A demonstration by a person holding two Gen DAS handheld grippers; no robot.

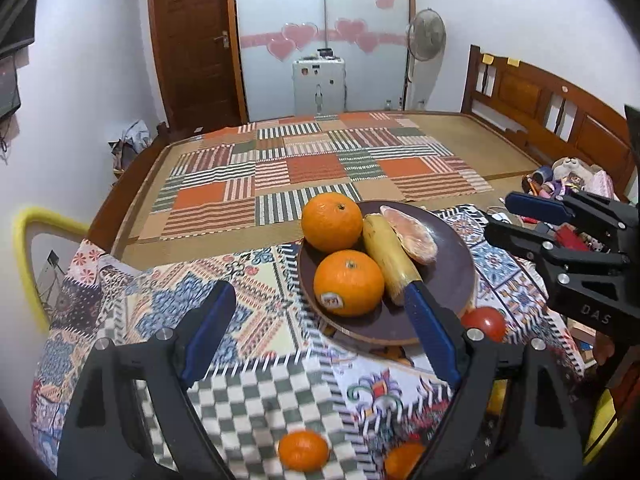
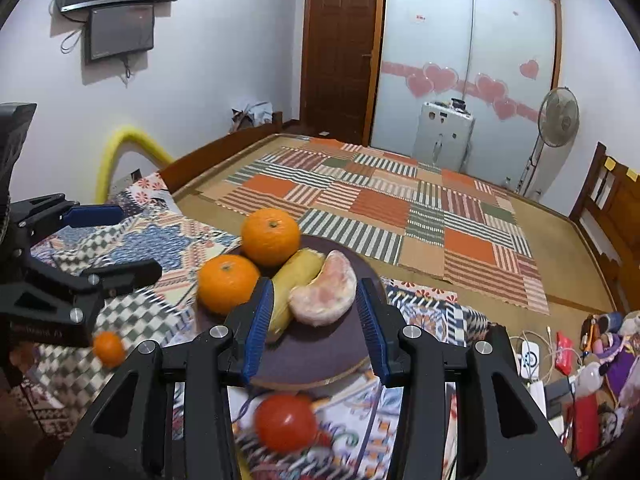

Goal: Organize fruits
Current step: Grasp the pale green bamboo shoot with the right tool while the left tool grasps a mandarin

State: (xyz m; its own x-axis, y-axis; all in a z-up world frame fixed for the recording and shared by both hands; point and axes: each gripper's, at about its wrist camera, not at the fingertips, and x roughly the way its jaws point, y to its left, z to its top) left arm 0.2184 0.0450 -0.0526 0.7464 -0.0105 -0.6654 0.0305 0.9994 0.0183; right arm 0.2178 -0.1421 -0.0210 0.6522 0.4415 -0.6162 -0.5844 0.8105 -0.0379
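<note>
A dark round plate (image 1: 452,276) (image 2: 320,356) on the patterned tablecloth holds two oranges (image 1: 332,222) (image 1: 349,282) (image 2: 271,236) (image 2: 228,284), a banana (image 1: 390,258) (image 2: 294,276) and a peeled pomelo segment (image 1: 410,240) (image 2: 326,294). A red tomato (image 1: 484,322) (image 2: 285,422) lies on the cloth by the plate's near edge. Two small tangerines (image 1: 303,450) (image 1: 402,458) lie nearer; one shows in the right wrist view (image 2: 108,348). My left gripper (image 1: 320,308) is open and empty, left of the plate. My right gripper (image 2: 314,308) (image 1: 516,216) is open and empty above the plate's near edge.
The table (image 1: 256,272) stands against a bed with a patchwork mat (image 1: 312,164). A yellow-rimmed chair back (image 1: 28,256) is at the left. Clutter of toys, chargers and cables (image 2: 580,356) lies at the right. A fan (image 2: 558,120) and wardrobe stand behind.
</note>
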